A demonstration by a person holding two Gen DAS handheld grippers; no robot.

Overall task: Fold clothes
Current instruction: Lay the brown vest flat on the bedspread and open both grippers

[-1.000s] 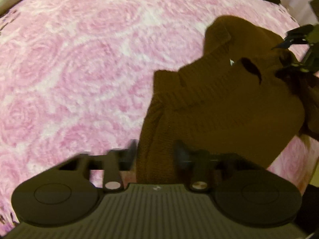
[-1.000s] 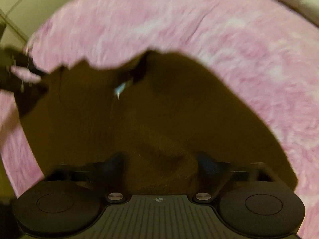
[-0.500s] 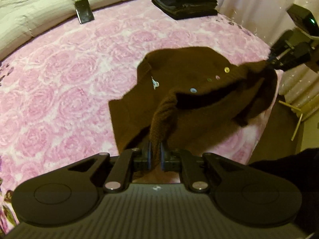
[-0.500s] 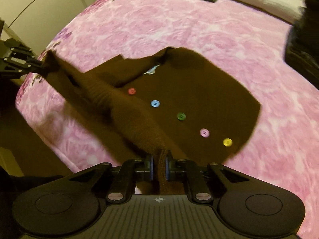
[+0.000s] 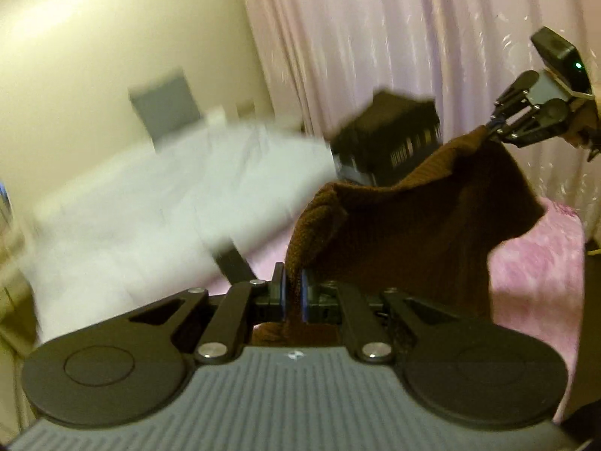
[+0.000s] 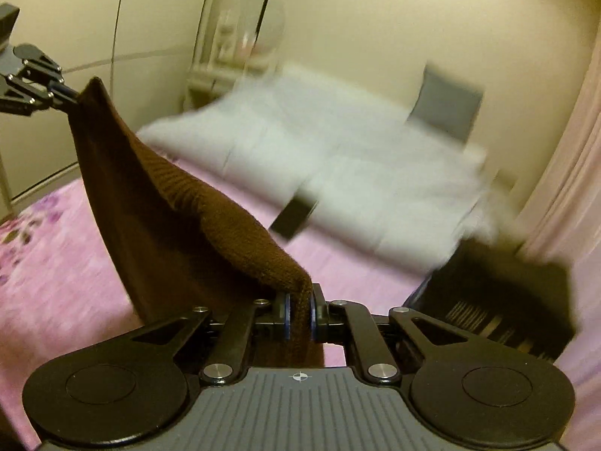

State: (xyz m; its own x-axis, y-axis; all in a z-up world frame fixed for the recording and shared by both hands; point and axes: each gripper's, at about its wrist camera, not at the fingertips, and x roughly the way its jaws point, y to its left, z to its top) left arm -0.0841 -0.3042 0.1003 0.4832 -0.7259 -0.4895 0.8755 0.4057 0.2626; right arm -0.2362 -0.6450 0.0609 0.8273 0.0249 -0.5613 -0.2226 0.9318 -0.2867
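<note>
A brown knitted cardigan (image 5: 413, 225) hangs in the air between my two grippers, above the pink rose-patterned bed (image 5: 533, 282). My left gripper (image 5: 293, 293) is shut on one upper corner of it. My right gripper (image 6: 299, 315) is shut on the other upper corner of the cardigan (image 6: 169, 206). In the left wrist view the right gripper (image 5: 492, 129) shows at the upper right, pinching the fabric. In the right wrist view the left gripper (image 6: 73, 97) shows at the upper left, doing the same. The cardigan's lower part is hidden.
A stack of dark folded clothes (image 5: 390, 139) sits on the far side of the bed, also in the right wrist view (image 6: 507, 293). White pillows (image 6: 338, 158), a dark phone (image 6: 293, 214), pink curtains (image 5: 375, 37) and a cream wall lie beyond.
Both grippers closed on the cardigan's corners and lifted it off the bed. The views have tilted up from the bedspread to the pillows and wall.
</note>
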